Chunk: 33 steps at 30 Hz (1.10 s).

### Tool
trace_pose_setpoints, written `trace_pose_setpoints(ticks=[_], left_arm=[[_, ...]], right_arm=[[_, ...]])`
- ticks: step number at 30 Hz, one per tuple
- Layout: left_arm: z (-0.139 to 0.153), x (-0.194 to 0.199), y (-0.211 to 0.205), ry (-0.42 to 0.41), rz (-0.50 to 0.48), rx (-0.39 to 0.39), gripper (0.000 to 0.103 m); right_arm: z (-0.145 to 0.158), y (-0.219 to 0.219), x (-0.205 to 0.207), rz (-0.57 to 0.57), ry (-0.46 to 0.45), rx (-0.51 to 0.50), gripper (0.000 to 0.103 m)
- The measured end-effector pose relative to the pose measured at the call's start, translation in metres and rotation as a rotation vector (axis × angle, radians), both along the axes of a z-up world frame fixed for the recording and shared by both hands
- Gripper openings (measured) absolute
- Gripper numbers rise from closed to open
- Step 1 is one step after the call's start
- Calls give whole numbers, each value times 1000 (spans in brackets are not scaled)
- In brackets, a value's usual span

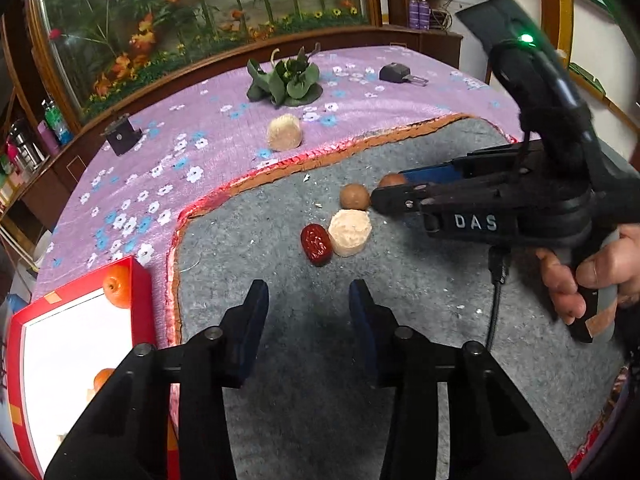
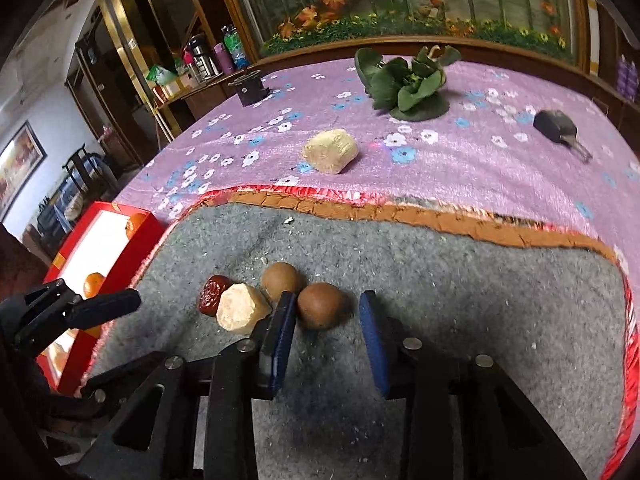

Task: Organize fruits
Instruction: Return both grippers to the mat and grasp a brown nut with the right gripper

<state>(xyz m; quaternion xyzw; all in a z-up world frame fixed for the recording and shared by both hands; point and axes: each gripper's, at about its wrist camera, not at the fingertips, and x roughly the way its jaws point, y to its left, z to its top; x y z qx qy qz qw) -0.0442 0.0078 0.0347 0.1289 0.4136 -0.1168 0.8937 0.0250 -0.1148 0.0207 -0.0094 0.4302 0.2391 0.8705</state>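
I bring the right gripper point(image 2: 328, 316) down on the nearer brown fruit point(image 2: 322, 306), which lies between its narrowed jaws with a gap on one side, so the pads do not yet grip; the next move calls for closing on it and carrying it to the red box point(image 2: 154, 224) off to the left. My left gripper point(image 1: 308, 300) hangs half-open and empty short of the red date point(image 1: 317, 245). Only the left view shows the hand point(image 1: 588, 284) on the right handle.

Probably a home: floral tablecloth point(image 1: 168, 168), wooden cabinets point(image 2: 132, 60), flower mural point(image 1: 200, 12).
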Motion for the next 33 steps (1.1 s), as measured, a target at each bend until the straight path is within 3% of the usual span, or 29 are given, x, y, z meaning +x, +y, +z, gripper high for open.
trace_pose_setpoints(ticks=[11,20,27,33], left_arm=[[-4,27,-16,33,-33,62,36],[-9,36,-28,58,-94,125,28],[-6,19,-37,68,-198,102,25],[-2,25,-18,44,-112,94,25]], right_arm=[[12,-45,17,-119,79,217,25],[12,-59,22,-170,111,276,25],[12,-65,24,-191,117,290,25],[11,-66,24,-192,119,296,25]])
